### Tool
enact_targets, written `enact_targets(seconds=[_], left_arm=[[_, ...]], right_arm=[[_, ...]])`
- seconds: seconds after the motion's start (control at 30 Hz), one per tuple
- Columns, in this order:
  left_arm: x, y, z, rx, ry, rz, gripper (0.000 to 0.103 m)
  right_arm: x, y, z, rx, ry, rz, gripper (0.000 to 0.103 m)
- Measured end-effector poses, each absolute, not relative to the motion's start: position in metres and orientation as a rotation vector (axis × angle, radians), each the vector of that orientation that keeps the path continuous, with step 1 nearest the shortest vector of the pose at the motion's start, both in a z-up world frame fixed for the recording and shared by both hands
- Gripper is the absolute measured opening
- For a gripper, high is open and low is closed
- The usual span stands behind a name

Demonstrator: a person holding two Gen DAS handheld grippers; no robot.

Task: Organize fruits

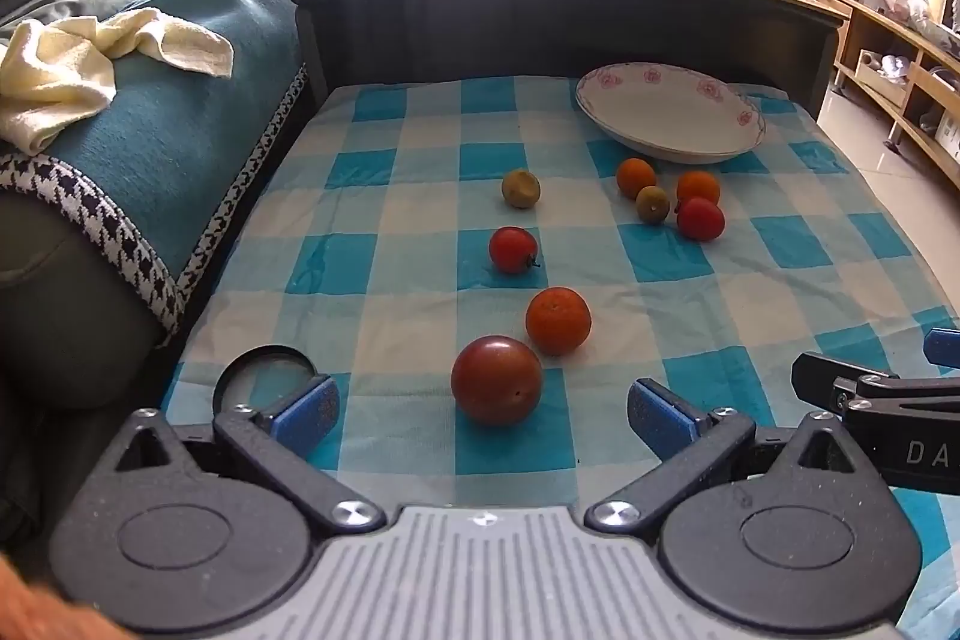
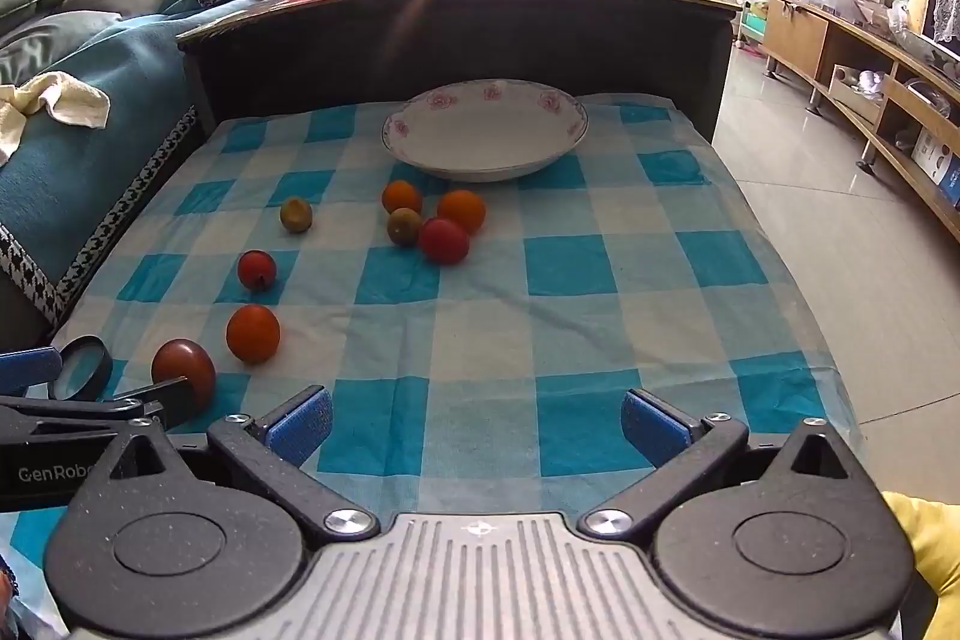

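Eight small fruits lie scattered on the checked surface (image 2: 600, 340), the empty flowered plate (image 2: 486, 133) at its far end. Nearest, a dark red fruit (image 1: 497, 379) sits just ahead of the left tongs (image 1: 483, 409) — released, empty. The right tongs (image 2: 477, 421) are also released; gathering looks unstarted, and the next move likely calls for closing on that fruit.

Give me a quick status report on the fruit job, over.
Left gripper and right gripper both open, holding nothing. Eight fruits loose on the checked cloth, plate bare. Dark red fruit nearest left; nothing blocking.
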State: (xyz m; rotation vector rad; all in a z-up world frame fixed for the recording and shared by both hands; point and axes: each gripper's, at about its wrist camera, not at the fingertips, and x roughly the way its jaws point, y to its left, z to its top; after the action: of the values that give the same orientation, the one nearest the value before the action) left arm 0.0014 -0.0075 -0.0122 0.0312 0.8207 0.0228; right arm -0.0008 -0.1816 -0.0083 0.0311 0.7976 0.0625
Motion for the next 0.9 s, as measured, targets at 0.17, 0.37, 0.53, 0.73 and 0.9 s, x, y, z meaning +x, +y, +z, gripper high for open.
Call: enact_targets(seconds=[0.17,0.37,0.53,0.73,0.9], left_arm=[[0.0017,-0.0077,-0.0135,0.035,0.824,0.024,0.103],[0.002,-0.0078,-0.0135,0.037,0.823,0.024,0.103],[0.0019,-0.0081,-0.014,0.046,0.82,0.022,0.103],[0.001,-0.0079,-0.0141,0.05,0.815,0.021,0.103],[0.0003,-0.0095,-0.0141,0.061,0.809,0.022,0.103]], right_arm=[[-0.0003,-0.1807,-0.0101,0.032,0.804,0.064,0.096],[0.0001,-0.1801,-0.0115,0.031,0.806,0.065,0.096],[-0.0002,-0.1799,-0.0119,0.03,0.808,0.065,0.096],[0.0001,-0.1795,-0.0121,0.029,0.807,0.066,0.096],[0.0005,-0.1788,-0.0132,0.028,0.81,0.068,0.096]])
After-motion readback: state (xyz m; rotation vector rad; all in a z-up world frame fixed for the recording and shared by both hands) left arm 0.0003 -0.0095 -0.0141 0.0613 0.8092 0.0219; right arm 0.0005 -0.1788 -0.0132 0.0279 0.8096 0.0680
